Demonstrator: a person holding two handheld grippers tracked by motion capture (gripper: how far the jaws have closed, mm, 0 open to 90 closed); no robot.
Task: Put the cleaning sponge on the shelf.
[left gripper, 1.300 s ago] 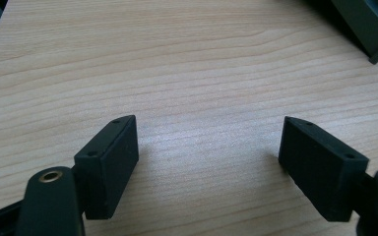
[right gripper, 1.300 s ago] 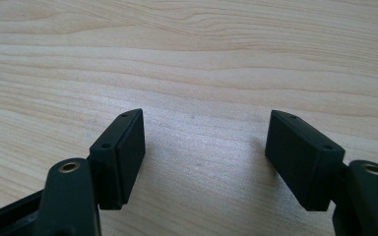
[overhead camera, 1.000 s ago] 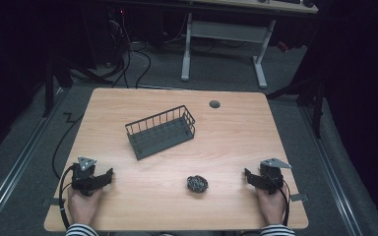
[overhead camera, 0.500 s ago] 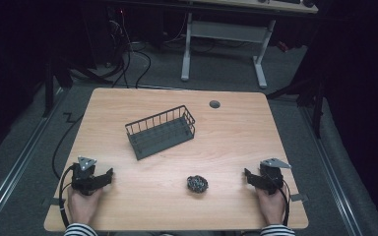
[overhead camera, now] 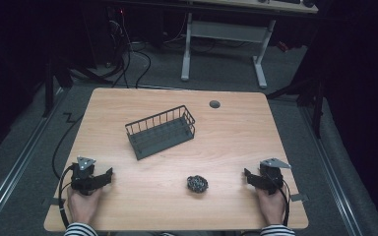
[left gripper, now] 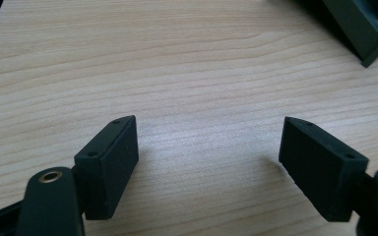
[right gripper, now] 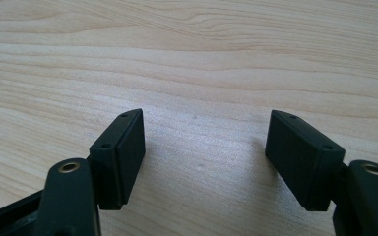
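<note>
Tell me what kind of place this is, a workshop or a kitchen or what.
Probably a lab or recording room, not a kitchen. A bare wooden table stands on grey carpet in a dark room, cables trail across the floor behind it, and a white-legged desk stands further back.

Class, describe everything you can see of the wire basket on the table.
The wire basket is a dark grey, oblong, open-topped container with thin upright metal bars under a top rim and what looks like a solid base. It stands upright, turned at an angle, on the wooden table, left of centre. It looks empty. Nothing touches it but the table; one corner shows in the left gripper view.
</note>
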